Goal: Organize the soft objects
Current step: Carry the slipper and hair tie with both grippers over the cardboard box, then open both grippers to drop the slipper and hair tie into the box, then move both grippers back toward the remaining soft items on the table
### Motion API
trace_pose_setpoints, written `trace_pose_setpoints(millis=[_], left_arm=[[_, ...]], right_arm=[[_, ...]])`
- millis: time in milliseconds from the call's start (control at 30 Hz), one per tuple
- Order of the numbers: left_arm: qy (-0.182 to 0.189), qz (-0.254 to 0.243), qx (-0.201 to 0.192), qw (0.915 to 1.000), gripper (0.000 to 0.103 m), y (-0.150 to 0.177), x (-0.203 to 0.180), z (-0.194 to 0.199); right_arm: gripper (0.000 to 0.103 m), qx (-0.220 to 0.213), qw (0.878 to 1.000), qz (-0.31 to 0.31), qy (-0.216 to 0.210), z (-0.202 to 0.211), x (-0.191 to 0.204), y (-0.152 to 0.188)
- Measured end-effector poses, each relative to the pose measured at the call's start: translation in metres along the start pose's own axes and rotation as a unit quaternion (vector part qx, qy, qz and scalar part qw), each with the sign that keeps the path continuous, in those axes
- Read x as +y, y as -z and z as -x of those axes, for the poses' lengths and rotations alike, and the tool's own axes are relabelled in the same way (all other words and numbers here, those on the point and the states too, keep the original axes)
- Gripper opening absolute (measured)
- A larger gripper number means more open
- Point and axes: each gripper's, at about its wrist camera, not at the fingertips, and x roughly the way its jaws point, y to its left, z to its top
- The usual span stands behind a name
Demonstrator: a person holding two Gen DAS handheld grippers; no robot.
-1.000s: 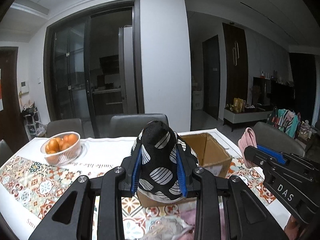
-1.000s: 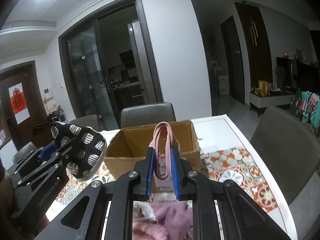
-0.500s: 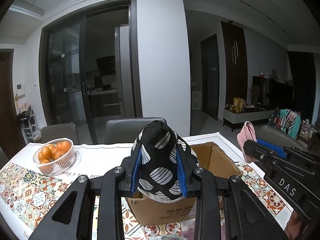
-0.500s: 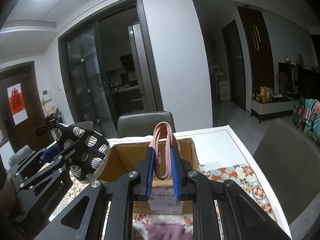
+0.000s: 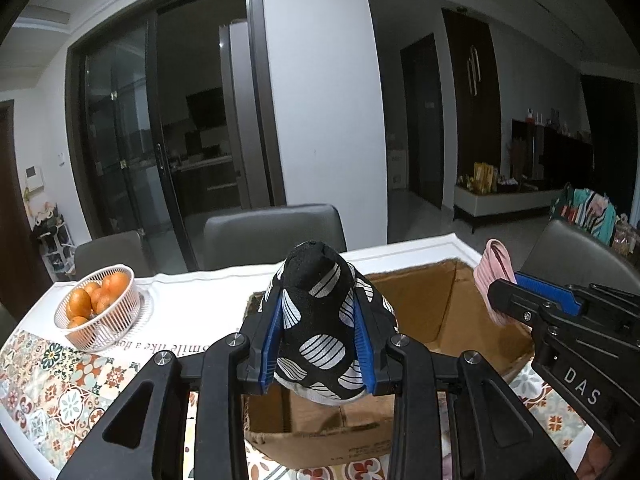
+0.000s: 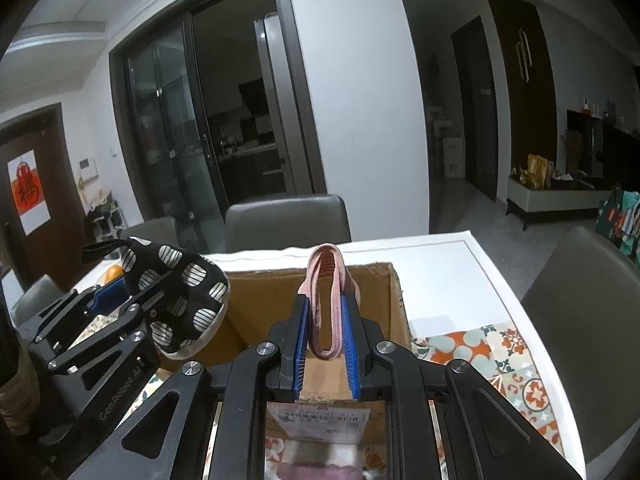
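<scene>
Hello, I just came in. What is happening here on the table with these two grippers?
A person is tidying soft items into a cardboard box on the table. The left gripper is shut on a black pouch with white striped spots, held above the near part of the box. The right gripper is shut on a folded pink cloth, also held over the box. Neither item is released yet. A basket of oranges stands to the left.
</scene>
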Motion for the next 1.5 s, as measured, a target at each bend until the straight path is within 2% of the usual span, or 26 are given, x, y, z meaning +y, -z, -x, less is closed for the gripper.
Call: trace_pose_setpoints(millis=[300, 533, 567, 600, 667, 833, 933, 1100, 1500], left_arm=[[0.005, -0.018, 0.060, 0.9980, 0.037, 0.008, -0.009, -0.036], [0.003, -0.021, 0.084, 0.9962, 0.051, 0.013, -0.008, -0.042], [0.003, -0.022, 0.085, 0.9962, 0.053, 0.012, -0.009, -0.042], [0.001, -0.023, 0.083, 0.9963, 0.055, 0.012, -0.009, -0.041], [0.003, -0.024, 0.079, 0.9966, 0.064, 0.010, -0.010, -0.042], [-0.005, -0.015, 0.068, 0.9975, 0.077, 0.006, -0.003, -0.031], [-0.007, -0.010, 0.060, 0.9981, 0.077, 0.004, 0.002, -0.020], [-0.002, -0.006, 0.042, 0.9991, 0.081, 0.001, 0.004, 0.005], [0.003, 0.003, -0.009, 1.0000, 0.083, 0.002, 0.005, 0.080]], right_arm=[[0.018, 0.063, 0.998, 0.005, 0.003, -0.045, -0.009, 0.005], [0.020, 0.101, 0.995, 0.008, 0.008, -0.065, -0.018, 0.012], [0.026, 0.103, 0.995, 0.005, 0.008, -0.066, -0.019, 0.012], [0.037, 0.104, 0.995, 0.004, 0.010, -0.066, -0.020, 0.013], [0.040, 0.098, 0.995, 0.002, 0.013, -0.063, -0.022, 0.014], [0.048, 0.089, 0.996, -0.008, 0.022, -0.054, -0.023, 0.009], [0.048, 0.078, 0.996, -0.011, 0.033, -0.043, -0.023, 0.007], [0.053, 0.057, 0.998, -0.015, 0.035, -0.021, -0.022, 0.003], [0.058, 0.005, 0.999, -0.008, 0.035, 0.046, -0.007, 0.000]])
